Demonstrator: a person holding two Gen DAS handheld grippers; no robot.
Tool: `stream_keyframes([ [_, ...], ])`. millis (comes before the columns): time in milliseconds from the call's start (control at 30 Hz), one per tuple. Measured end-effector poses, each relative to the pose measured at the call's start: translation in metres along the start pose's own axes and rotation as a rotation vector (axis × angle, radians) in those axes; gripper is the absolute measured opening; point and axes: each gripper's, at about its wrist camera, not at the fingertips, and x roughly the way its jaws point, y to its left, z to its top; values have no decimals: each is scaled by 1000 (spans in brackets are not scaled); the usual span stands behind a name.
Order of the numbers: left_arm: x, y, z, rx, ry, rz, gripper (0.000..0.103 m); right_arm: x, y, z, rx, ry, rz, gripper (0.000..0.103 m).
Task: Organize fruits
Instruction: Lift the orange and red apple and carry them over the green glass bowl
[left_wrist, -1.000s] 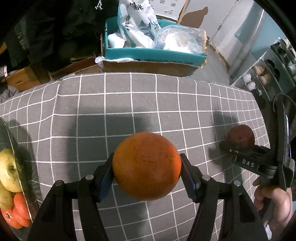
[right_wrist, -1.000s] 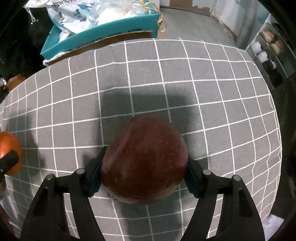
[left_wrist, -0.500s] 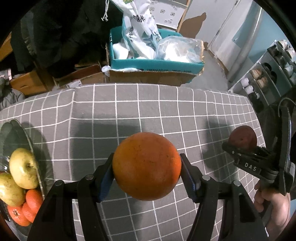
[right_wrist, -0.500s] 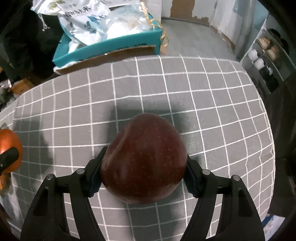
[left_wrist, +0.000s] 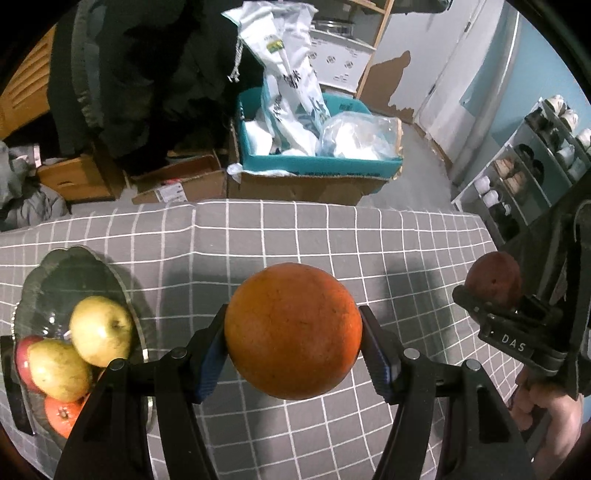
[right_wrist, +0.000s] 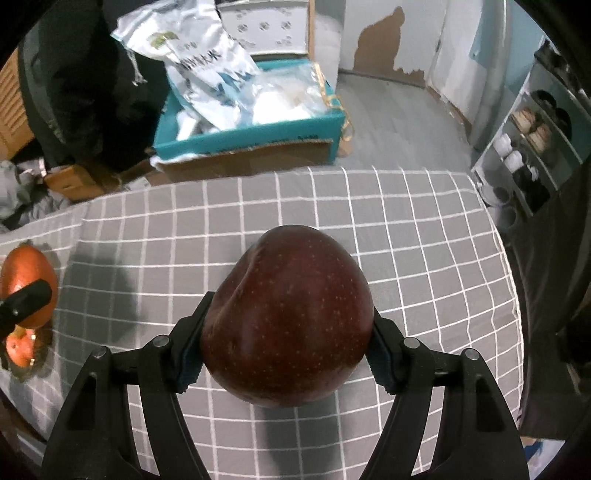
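Observation:
My left gripper (left_wrist: 293, 341) is shut on an orange (left_wrist: 292, 330) and holds it above the grey checked tablecloth (left_wrist: 295, 236). My right gripper (right_wrist: 286, 347) is shut on a dark red apple (right_wrist: 286, 317), also lifted off the cloth. The apple and right gripper show at the right of the left wrist view (left_wrist: 493, 280). The orange shows at the left edge of the right wrist view (right_wrist: 27, 286). A glass fruit bowl (left_wrist: 55, 273) at the left holds two yellow-green apples (left_wrist: 99, 330), a red apple and orange fruit.
Beyond the table's far edge stands a teal box (left_wrist: 317, 162) full of plastic bags on a cardboard box. Dark clothing hangs at the back left. A shoe rack (left_wrist: 532, 162) stands at the right. The table drops off at the right edge.
Both grippers have risen with their fruit, so the table looks farther below. In the left wrist view the bowl has come further into sight at the left.

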Motion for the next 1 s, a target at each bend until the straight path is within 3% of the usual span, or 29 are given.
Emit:
stream_keyframes([
  [633, -96, 51, -5, -34, -160, 45, 67, -63, 71, 14, -131, -116, 84, 73],
  [1000, -122, 91, -15, -72, -203, 87, 67, -76, 124, 20, -199, -140, 155, 73],
])
